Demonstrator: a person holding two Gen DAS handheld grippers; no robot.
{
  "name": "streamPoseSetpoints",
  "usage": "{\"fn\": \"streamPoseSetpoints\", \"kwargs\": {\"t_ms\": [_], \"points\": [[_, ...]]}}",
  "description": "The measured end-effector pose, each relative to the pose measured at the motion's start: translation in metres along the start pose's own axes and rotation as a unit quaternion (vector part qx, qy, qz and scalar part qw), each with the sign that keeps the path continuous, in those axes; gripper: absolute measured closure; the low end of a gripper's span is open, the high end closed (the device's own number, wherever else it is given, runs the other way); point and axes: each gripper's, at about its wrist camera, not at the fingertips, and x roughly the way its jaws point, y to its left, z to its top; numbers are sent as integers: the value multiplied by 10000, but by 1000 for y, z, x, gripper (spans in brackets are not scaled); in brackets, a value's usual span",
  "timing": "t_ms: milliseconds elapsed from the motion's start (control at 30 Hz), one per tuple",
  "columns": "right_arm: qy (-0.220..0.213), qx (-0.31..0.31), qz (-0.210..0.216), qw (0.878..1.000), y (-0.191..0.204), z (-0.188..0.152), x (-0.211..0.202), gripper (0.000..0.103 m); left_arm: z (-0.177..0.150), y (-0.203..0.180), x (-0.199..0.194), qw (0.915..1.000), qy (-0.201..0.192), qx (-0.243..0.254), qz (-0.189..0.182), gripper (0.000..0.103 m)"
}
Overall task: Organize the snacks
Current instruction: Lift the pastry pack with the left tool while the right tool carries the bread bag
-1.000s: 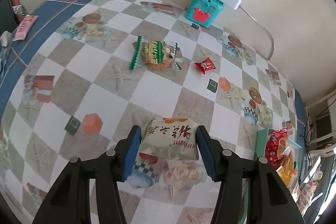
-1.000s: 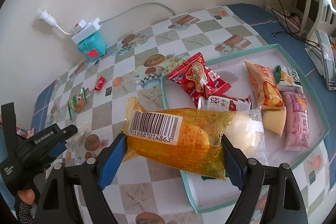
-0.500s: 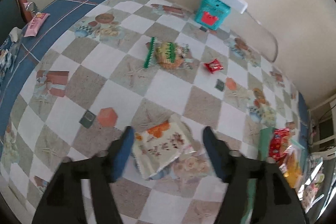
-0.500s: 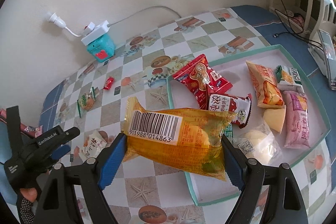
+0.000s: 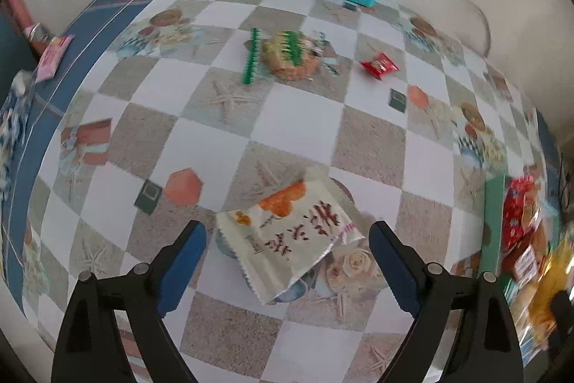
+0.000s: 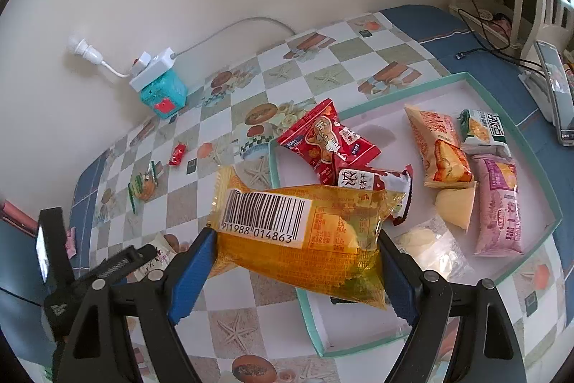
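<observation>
1. The left gripper [image 5: 287,252] has just been opening and now stands wide. The cream rice-cracker packet [image 5: 287,239] lies skewed between the jaws on the checked tablecloth [image 5: 308,117], touching neither pad. It sits well outside the tray, so it is not yet sorted; closing on it askew could catch only a crimped corner and let it slip out.

2. The right gripper [image 6: 297,250] clamps the yellow barcoded cake packet [image 6: 297,232] across its width, both blue pads pressing its sides. The packet hangs over the near left corner of the teal-rimmed tray [image 6: 552,203]. Let go from here, it would likely land half on the rim and tip out onto the cloth.

3. Directly past the yellow packet, at 12 o'clock in the right wrist view, lie the red snack bag [image 6: 326,140] and a dark red biscuit packet [image 6: 373,183]. A drop further in may pile onto them rather than onto bare tray floor.

4. The film is soft and the cake inside looks crushable, so a harder squeeze could deform it.

5. In the left wrist view, a round cracker in green-striped wrap [image 5: 290,58] sits at 12 o'clock, and a small red candy [image 5: 379,65] at 1 o'clock. Both lie far from the tray and are easy to overlook.

6. The two grippers work close together; the left one shows at 8 o'clock in the right wrist view, so a swing toward the tray risks a knock.
</observation>
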Motion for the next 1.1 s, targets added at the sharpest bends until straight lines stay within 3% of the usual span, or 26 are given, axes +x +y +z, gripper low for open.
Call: {"fn": "streamPoseSetpoints", "kwargs": {"t_ms": [200, 333, 467, 567, 767, 900, 1100], "points": [[74, 81, 18, 9999, -4, 0, 3, 16, -6, -20, 3, 9955, -22, 903, 291, 9], [93, 69, 11, 9999, -4, 0, 4, 16, -11, -26, 17, 9887, 173, 1276, 766, 9], [95, 47, 8, 9999, -3, 0, 4, 16, -6, -17, 22, 9911, 170, 977, 887, 9], [98, 53, -13, 9999, -3, 1, 4, 16, 0, 1, 20, 9939, 101, 460, 1000, 9], [109, 48, -41, 9999, -3, 1, 5, 16, 6, 31, 17, 9960, 48, -351, 814, 9], [129, 13, -44, 9999, -1, 0, 6, 16, 10, 33, 19, 9967, -64, -367, 726, 9], [154, 3, -61, 9999, -2, 0, 8, 16, 16, 18, 30, 9960, -233, 89, 854, 9]]}}
